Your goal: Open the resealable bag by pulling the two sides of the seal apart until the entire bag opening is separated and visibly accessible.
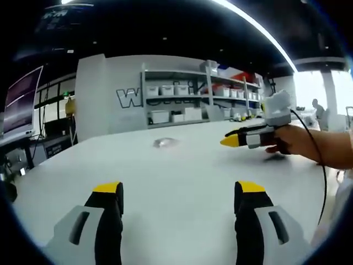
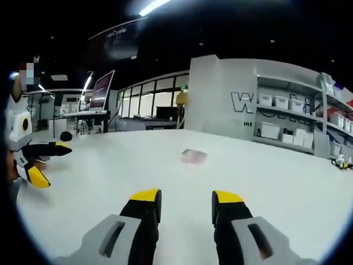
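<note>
A small clear resealable bag (image 1: 165, 142) lies flat on the white table (image 1: 182, 165), far ahead of both grippers and untouched. In the left gripper view my left gripper (image 1: 179, 190) stands wide open low over the table, nothing between its yellow-tipped jaws. A hand holds my right gripper (image 1: 230, 138) at the right, its tips pointing toward the bag. In the right gripper view the bag (image 2: 193, 156) shows pinkish beyond my right gripper (image 2: 186, 196), which is open and empty. The left gripper (image 2: 52, 163) shows at the left edge with jaws spread.
Shelves with white bins (image 1: 190, 102) line a grey wall with large lettering (image 2: 259, 105) behind the table. A monitor (image 1: 22, 102) and desks stand at the left. A cable (image 1: 317, 160) trails from the right gripper past the person's forearm.
</note>
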`<state>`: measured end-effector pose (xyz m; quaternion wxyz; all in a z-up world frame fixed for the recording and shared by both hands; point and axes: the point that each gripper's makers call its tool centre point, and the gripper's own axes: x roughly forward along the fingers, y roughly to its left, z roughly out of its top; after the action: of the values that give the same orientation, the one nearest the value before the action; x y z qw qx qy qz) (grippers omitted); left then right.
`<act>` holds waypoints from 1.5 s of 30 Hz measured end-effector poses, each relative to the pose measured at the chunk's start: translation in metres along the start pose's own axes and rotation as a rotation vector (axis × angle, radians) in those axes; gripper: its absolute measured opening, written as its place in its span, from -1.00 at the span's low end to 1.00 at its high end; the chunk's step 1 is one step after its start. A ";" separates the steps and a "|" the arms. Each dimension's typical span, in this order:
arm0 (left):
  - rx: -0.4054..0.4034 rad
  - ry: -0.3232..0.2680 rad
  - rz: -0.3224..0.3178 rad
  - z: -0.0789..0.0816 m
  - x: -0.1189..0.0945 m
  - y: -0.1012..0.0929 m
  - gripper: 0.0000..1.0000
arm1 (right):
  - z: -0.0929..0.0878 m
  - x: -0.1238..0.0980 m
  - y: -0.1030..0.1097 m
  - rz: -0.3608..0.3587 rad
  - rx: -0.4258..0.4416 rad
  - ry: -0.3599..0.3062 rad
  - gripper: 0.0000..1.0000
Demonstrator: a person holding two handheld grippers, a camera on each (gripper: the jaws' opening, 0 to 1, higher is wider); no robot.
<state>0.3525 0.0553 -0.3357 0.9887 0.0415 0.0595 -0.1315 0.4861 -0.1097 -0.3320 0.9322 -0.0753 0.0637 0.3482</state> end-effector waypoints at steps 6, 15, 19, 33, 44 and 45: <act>0.001 -0.002 0.000 0.000 0.000 0.000 0.64 | -0.004 0.005 -0.001 0.003 -0.010 0.020 -0.30; -0.002 -0.002 -0.002 0.000 0.000 0.001 0.64 | -0.005 0.009 -0.006 -0.001 -0.010 0.028 -0.31; -0.002 -0.001 -0.003 0.000 0.000 0.000 0.63 | -0.006 0.014 -0.008 -0.001 -0.021 0.039 -0.32; 0.001 -0.001 -0.004 0.000 0.001 0.000 0.63 | -0.006 0.025 -0.009 0.010 -0.041 0.048 -0.38; 0.008 0.005 -0.009 -0.001 0.001 -0.002 0.62 | -0.008 0.028 -0.007 0.017 -0.032 0.051 -0.39; 0.009 0.005 -0.009 -0.001 0.001 -0.002 0.62 | -0.008 0.028 -0.008 0.015 -0.030 0.052 -0.39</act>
<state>0.3524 0.0532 -0.3372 0.9877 0.0459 0.0617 -0.1362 0.5117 -0.0991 -0.3442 0.9263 -0.0980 0.0833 0.3542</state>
